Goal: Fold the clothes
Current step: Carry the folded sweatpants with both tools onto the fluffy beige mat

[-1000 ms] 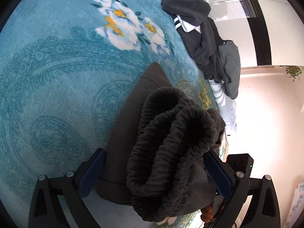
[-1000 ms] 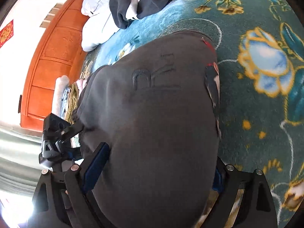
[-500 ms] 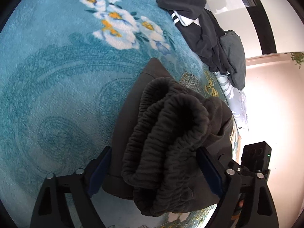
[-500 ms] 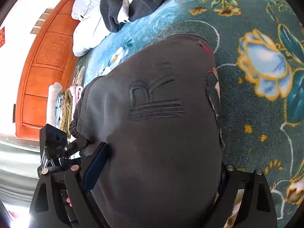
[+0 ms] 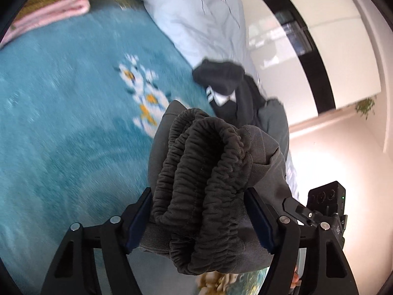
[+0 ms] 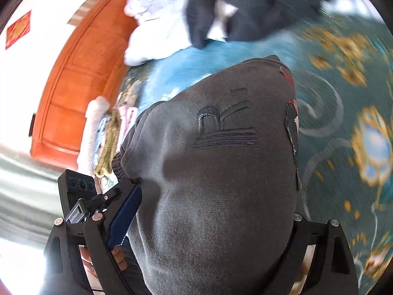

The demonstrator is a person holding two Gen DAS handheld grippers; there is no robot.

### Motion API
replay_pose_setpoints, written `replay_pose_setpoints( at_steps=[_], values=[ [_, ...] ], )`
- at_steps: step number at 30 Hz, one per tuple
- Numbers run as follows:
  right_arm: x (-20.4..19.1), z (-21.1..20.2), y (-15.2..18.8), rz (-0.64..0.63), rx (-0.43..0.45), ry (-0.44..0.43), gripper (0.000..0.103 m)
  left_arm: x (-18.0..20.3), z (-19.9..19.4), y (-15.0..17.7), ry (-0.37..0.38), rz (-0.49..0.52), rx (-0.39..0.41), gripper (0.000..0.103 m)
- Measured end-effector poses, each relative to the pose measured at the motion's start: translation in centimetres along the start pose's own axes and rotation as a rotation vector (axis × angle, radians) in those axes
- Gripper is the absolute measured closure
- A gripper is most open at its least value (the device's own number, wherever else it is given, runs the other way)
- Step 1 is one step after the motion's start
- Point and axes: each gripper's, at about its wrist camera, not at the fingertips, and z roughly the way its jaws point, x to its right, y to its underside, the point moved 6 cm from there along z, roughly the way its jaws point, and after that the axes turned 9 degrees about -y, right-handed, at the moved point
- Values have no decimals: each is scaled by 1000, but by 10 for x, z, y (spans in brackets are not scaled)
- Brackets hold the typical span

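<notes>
Grey sweatpants (image 5: 203, 172), folded into a thick bundle, are raised above the teal floral bedspread (image 5: 61, 127). Their gathered elastic waistband sits between the pads of the left hand-held gripper (image 5: 199, 218), whose jaws are closing on it. The right hand-held gripper (image 6: 208, 223) straddles the embroidered side; its far pad is hidden, so contact is probably firm but uncertain. Beyond lie a dark garment (image 5: 223, 83) and pale bedding (image 5: 196, 17).

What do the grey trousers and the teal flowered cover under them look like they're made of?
Grey trousers: seemingly thick matte sweatshirt knit, judging by the fine ribbed texture, raised stitched letter and gathered elastic waistband. Teal flowered cover: probably a soft, short-pile blanket; blur hides detail.
</notes>
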Motion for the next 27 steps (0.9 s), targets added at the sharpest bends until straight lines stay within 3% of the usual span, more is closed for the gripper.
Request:
replay_pose_setpoints(
  at_steps=[6, 13, 17, 22, 27],
  values=[
    [-86, 48, -60, -201, -89, -60, 11, -27, -73, -57, 9, -60, 181, 27],
    [-222, 128, -111, -465, -245, -178, 11, -72, -182, -135, -36, -141, 448, 27],
    [-308, 178, -123, -643, -322, -247, 11, -106, -239, -173, -69, -204, 579, 27],
    [-391, 257, -135, -801, -423, -291, 11, -156, -270, -214, -178, -290, 659, 27],
    [-443, 342, -145, -869, -518, -321, 11, -204, -275, -238, -209, -390, 709, 26]
  ],
)
